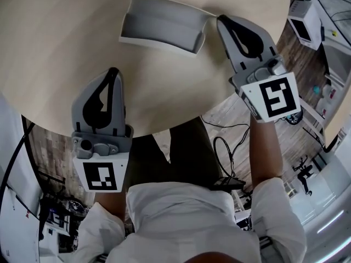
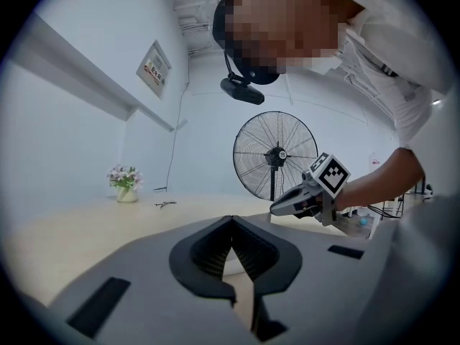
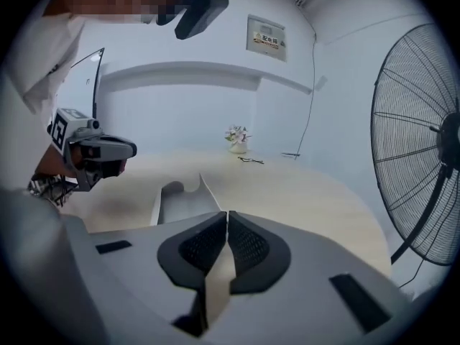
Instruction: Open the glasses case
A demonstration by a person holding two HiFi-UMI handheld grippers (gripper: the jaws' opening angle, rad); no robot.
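Note:
The grey glasses case [image 1: 162, 23] lies wide open on the round beige table [image 1: 60, 43], its hollow facing up. In the right gripper view the case [image 3: 180, 200] sits just ahead and left of the jaws. My right gripper [image 1: 222, 18] is shut and empty, its tip close beside the case's right end; whether it touches, I cannot tell. My left gripper [image 1: 113, 70] is shut and empty too, over the table's near edge and well short of the case. Each gripper shows in the other's view: the right gripper [image 2: 277, 208] and the left gripper [image 3: 133, 149].
A standing fan [image 2: 275, 153] is beyond the table's right side. A small flower vase [image 3: 236, 139] and a thin pair of glasses [image 3: 251, 161] rest at the table's far side. Cables [image 1: 222, 147] lie on the floor by the person's legs.

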